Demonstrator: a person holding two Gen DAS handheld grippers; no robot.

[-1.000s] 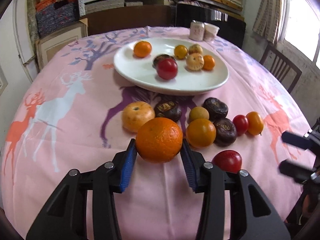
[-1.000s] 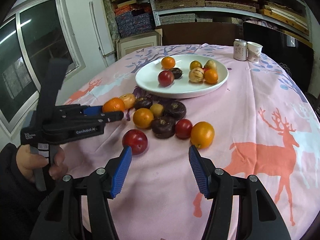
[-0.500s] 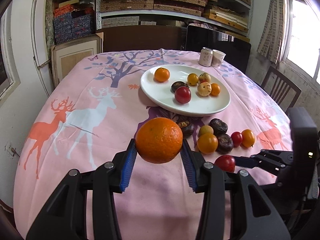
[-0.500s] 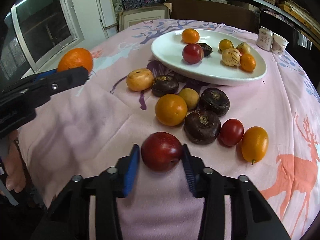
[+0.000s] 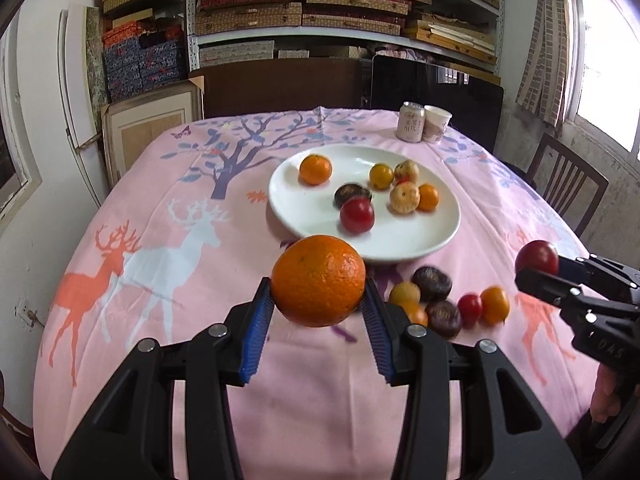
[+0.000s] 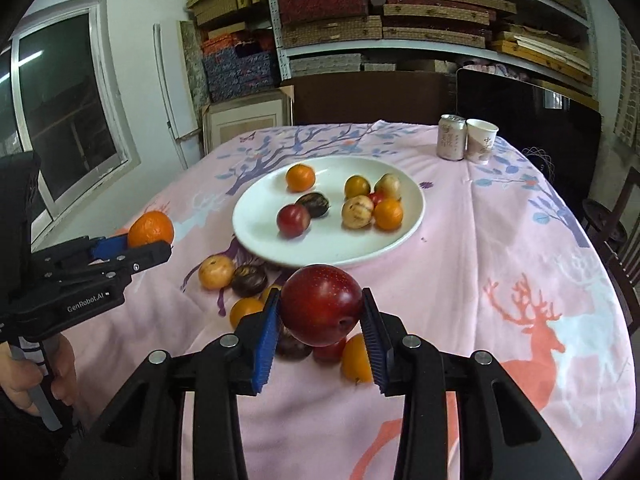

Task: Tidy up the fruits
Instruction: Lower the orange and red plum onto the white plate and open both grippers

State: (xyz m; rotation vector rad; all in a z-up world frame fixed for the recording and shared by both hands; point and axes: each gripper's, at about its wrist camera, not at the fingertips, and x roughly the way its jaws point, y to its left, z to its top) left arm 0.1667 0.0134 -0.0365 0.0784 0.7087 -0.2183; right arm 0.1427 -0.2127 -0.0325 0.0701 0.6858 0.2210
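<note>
Orange (image 5: 319,281) and red plum (image 6: 321,305) now lifted, grippers higher.

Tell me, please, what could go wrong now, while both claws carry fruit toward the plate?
The orange and the red plum are round, pinched only at their sides, so either might slip. The white plate already holds loose fruit; a dropped piece could knock some off. Both claws nearing together might collide.

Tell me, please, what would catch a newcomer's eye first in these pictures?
Most likely the two fruits held in the air: a big orange clamped in the left gripper and a dark red plum in the right gripper, both raised above the pink deer-print tablecloth. Behind them sits a white plate with several small fruits, and more fruits lie loose on the cloth just in front of it.
</note>
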